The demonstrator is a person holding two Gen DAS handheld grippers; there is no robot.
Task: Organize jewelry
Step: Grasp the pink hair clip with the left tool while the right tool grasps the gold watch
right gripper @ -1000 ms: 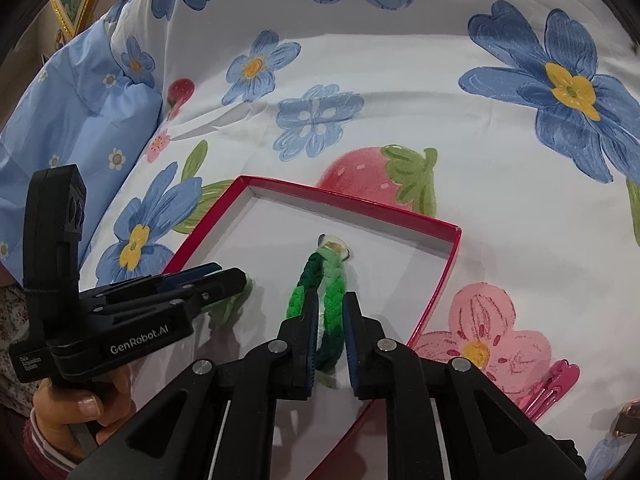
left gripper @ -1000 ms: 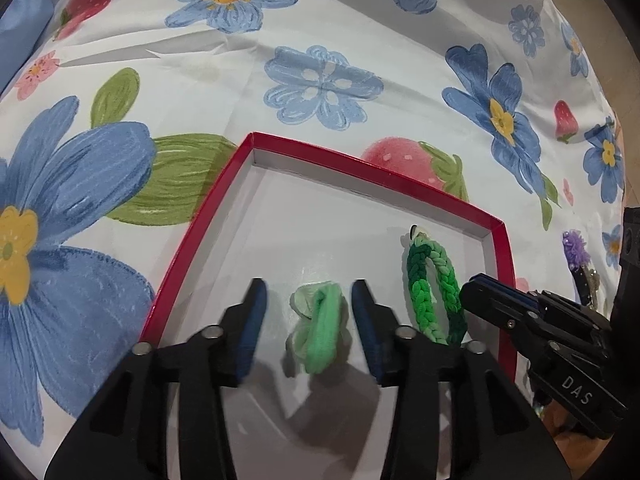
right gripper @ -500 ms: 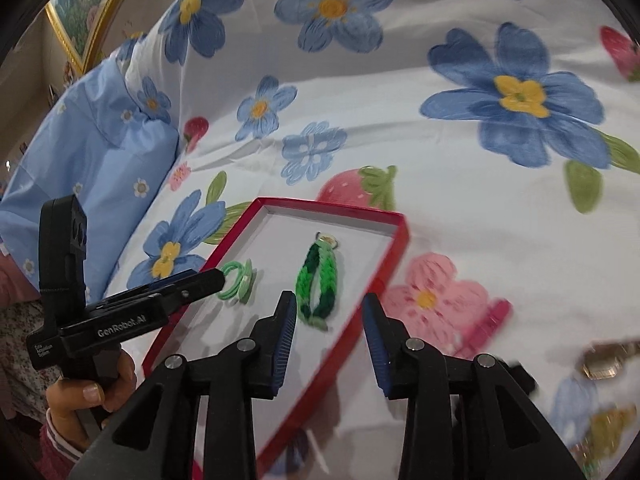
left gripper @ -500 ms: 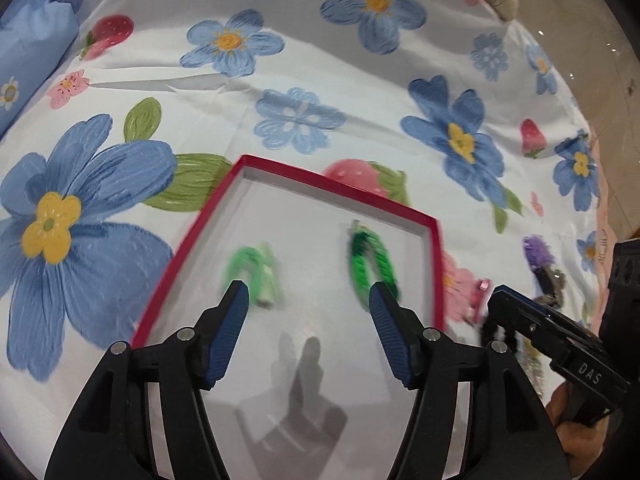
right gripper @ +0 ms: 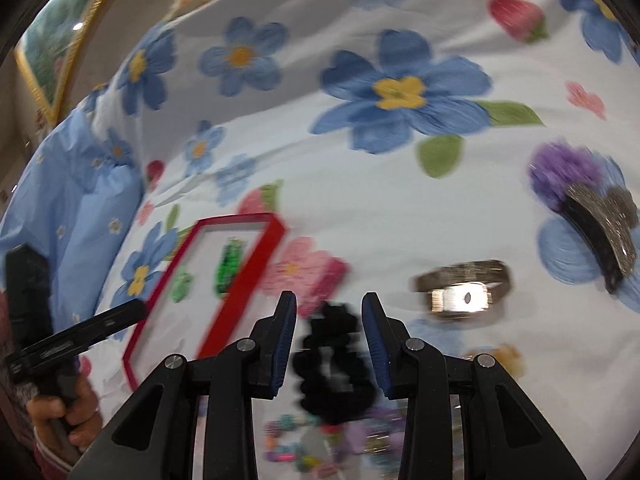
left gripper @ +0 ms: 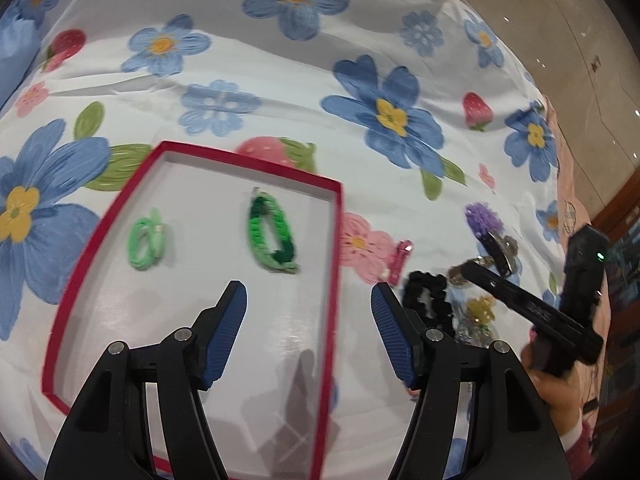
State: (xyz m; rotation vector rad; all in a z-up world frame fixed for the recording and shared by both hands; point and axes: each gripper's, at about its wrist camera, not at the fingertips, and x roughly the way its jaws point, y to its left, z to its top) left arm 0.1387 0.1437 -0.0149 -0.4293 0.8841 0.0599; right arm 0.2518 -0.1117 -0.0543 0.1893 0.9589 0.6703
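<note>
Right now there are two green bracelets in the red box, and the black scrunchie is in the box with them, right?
Not quite. The two green bracelets do lie in the red box, but the black scrunchie lies outside it on the flowered sheet, past the box's right edge. The left wrist view shows this.

Two green bracelets in one red tray; one black scrunchie, one watch.

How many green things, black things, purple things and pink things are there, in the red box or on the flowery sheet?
Green: 2, the pale green band and the braided green bracelet, both in the red box.
Black: 1, the black scrunchie.
Purple: 1, the purple fluffy piece.
Pink: 1, the pink clip.
Total: 5.
</note>
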